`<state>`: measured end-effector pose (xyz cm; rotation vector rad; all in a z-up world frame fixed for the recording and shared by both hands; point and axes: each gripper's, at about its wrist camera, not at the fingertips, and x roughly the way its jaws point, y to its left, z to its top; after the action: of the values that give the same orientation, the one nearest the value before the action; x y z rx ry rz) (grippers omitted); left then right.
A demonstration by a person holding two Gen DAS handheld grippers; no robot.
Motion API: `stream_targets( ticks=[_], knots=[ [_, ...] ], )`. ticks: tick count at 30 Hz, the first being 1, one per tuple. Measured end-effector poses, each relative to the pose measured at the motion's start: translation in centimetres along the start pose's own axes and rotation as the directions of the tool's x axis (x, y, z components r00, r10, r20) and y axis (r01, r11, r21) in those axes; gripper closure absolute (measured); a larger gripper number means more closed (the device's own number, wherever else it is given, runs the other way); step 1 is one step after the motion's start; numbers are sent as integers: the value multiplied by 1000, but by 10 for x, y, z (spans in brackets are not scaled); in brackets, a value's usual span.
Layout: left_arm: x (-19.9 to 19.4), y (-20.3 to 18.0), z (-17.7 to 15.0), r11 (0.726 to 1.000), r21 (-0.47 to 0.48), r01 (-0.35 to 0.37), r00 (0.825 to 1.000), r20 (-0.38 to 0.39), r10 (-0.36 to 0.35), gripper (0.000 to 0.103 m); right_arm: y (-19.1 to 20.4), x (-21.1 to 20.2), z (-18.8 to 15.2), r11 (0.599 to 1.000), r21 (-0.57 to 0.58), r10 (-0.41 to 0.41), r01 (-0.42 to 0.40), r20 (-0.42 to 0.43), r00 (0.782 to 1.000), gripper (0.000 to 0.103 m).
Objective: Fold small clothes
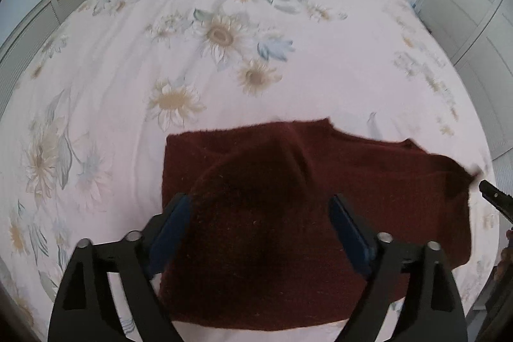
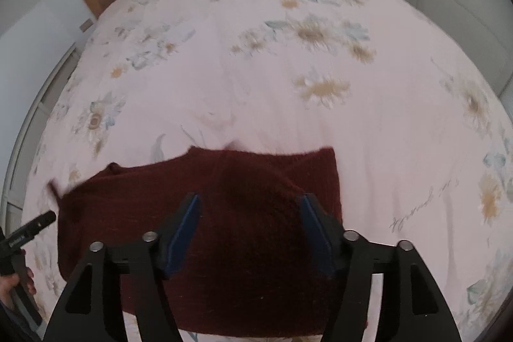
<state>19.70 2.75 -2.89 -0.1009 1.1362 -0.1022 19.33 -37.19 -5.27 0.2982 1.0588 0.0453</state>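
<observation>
Left gripper (image 1: 259,204) — black angular frame, triangular cut-outs, silver round pins, blue pads (image 1: 173,226). Right gripper (image 2: 251,205) looks the same — black arms, silver pins, blue pads (image 2: 187,220), white lettering on its neighbour's side.

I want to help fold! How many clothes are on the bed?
1: a dark red knitted garment lies on the floral bedspread near its close edge, under both open grippers. Nothing else shows.

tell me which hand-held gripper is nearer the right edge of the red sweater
Right. The right hand-held gripper hangs over the red sweater just inside its right edge; the left hand-held gripper sits off its opposite side.
</observation>
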Motion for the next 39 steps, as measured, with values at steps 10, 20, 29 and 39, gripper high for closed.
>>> stream_targets(
  ticks=[10,20,29,39],
  knots=[
    [-16,-36,-14,993,118,6,999,47,-12,1,51,-16,-28,987,-161,-10,18,50,999,15],
    [24,-75,-84,958,285,-6,996,88,-20,1,82,25,-110,962,-269,-36,47,44,998,0],
    [62,-60,-103,948,316,-43,999,39,32,1,52,53,-138,961,-253,-101,110,47,994,0],
    [61,-1,-101,973,225,-47,998,51,36,1,5,49,-131,978,-183,-96,103,50,994,0]
  ],
)
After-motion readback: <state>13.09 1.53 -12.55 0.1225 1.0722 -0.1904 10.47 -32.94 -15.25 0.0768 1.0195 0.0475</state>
